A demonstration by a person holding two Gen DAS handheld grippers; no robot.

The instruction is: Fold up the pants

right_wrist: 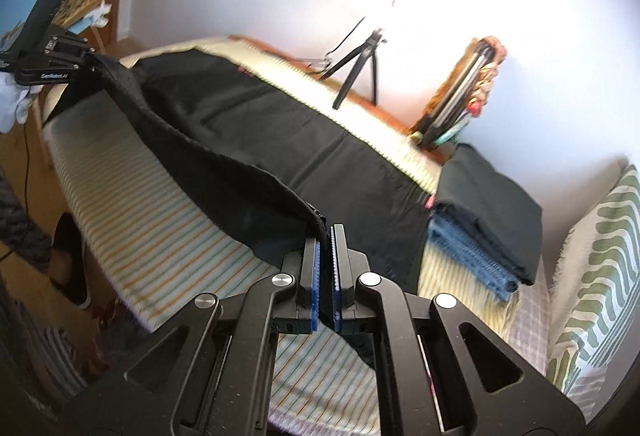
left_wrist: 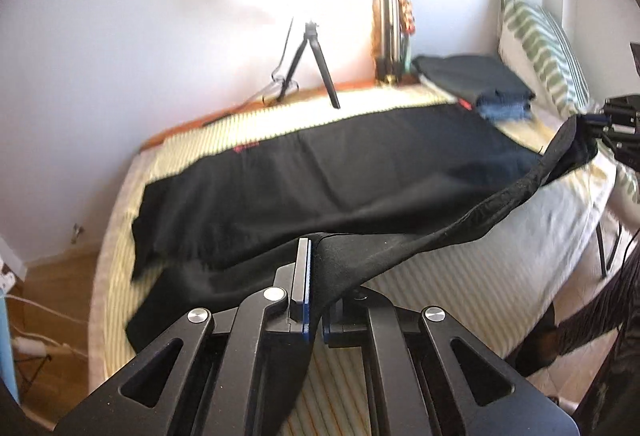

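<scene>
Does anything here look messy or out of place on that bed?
Nothing looks spilled or damaged. The black pants lie across the striped bed, their near edge lifted between the left gripper and right gripper. The folded clothes stack sits tidy by the pillow.

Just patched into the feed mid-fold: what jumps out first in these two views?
The black pants spread across the striped bed, their near edge lifted taut between the left gripper and the right gripper, both clamped on the fabric. Behind, a small tripod stands by the wall, and folded clothes sit stacked near the pillow.
</scene>
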